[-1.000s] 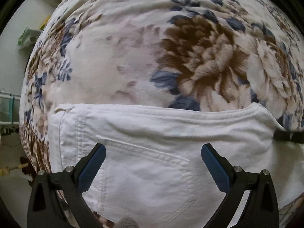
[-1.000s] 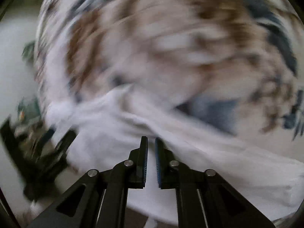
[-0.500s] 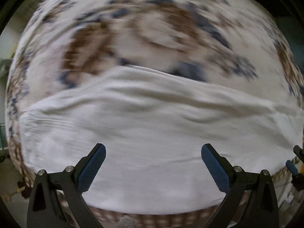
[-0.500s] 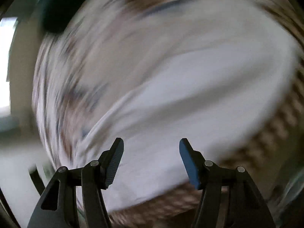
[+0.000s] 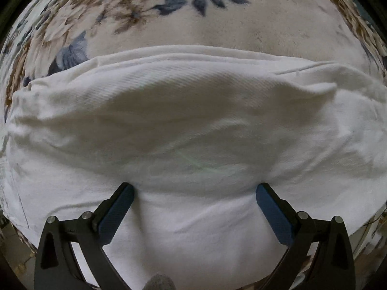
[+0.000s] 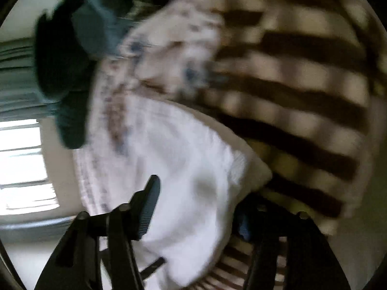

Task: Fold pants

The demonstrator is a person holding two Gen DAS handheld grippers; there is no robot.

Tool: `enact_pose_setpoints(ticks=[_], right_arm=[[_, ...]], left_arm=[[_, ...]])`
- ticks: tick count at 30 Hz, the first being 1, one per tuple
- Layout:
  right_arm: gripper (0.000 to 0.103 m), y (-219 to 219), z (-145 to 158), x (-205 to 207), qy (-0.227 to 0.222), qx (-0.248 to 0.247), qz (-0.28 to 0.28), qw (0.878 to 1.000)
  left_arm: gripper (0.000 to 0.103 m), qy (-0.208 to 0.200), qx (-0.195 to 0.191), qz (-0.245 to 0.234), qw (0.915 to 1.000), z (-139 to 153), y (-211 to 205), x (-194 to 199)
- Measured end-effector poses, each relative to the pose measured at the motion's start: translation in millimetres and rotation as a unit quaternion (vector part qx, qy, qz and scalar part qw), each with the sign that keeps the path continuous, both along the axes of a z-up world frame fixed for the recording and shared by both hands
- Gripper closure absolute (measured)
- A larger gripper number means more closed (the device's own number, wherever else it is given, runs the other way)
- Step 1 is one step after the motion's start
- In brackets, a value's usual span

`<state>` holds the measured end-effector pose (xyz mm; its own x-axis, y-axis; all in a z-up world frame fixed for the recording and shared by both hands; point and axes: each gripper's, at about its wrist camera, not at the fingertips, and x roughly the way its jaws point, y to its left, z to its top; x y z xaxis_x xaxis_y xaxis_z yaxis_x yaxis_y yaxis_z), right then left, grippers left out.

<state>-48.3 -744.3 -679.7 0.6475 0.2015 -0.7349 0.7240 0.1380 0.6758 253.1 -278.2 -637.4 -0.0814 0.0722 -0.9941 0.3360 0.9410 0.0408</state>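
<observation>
The white pants (image 5: 193, 125) lie folded in a long bundle across a floral blanket (image 5: 241, 24). My left gripper (image 5: 193, 205) is open, its two blue-padded fingers spread wide and pressed down on the near part of the pants. In the blurred right wrist view the pants (image 6: 188, 169) show at one end of the bundle. My right gripper (image 6: 198, 207) is open over that end, with the left finger (image 6: 150, 200) clear and the right one partly hidden behind the cloth.
A brown-and-cream checked cover (image 6: 302, 91) hangs at the bed's edge beside the pants. A dark teal object (image 6: 72, 60) and a bright window (image 6: 21, 164) lie beyond the bed in the right wrist view.
My right gripper went from shut to open and swung round to the end of the pants. My left gripper moved closer and now presses on the cloth, which lies in a thicker fold.
</observation>
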Motion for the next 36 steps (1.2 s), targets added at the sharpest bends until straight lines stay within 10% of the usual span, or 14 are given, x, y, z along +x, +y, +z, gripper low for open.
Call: enact_pose_setpoints(ticks=[5,8,17,26,36], right_arm=[[0.050,-6.5,-26.3,13.1,-0.002,0.023,0.034,0.999],[0.095,-12.2,-33.0,11.0,-0.022,0.034,0.018,0.999],[0.095,11.9,50.0,35.8,-0.021,-0.054,0.101,0.993],[0.095,134.7,131.8,114.6,-0.022,-0.127,0.227,0.965],[0.095,343.3,103.9,196.0,-0.013,-0.145,0.365,0.920]], left_arm=[[0.000,-0.017,0.003,0.009,0.9998,-6.1,-0.7,-2.1],[0.000,-0.001,0.004,0.013,0.9999,-9.2,0.1,-5.7],[0.000,-0.009,0.022,0.057,0.9981,7.3,14.2,6.3],[0.000,-0.060,0.002,0.132,0.9895,59.5,98.8,15.2],[0.000,-0.058,0.030,0.233,0.9702,61.7,281.5,0.8]])
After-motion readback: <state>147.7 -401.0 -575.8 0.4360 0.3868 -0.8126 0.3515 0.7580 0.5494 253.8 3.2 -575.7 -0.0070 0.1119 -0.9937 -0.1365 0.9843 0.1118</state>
